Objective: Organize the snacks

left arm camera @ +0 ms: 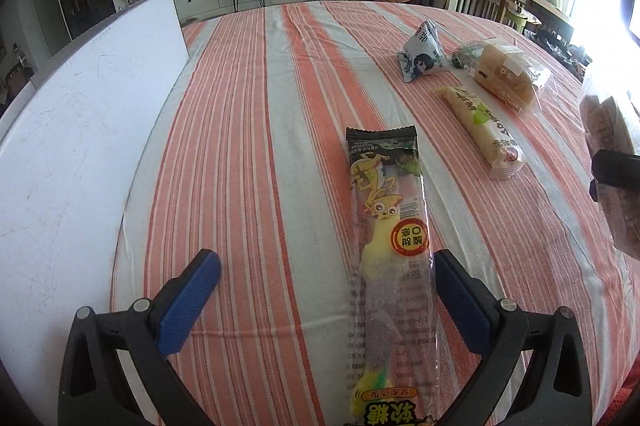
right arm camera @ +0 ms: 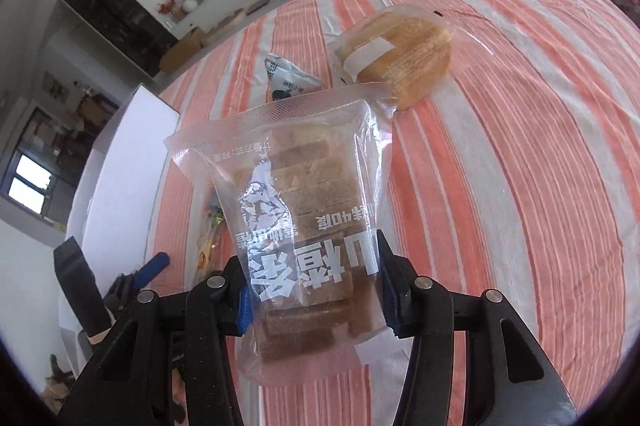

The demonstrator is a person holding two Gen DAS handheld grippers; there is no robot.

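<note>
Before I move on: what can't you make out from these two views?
- White box: its inside, left view; the wall faces the camera.
- Gummy pack: near end cut by the bottom edge, left view.
- Cream stick: hidden in the right view by the clear bag in the right tongs.

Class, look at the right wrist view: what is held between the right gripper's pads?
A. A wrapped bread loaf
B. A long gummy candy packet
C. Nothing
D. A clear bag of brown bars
D: the right gripper has its pads pressed on both sides of the clear bag of brown bars, lifted above the striped tablecloth.
</note>
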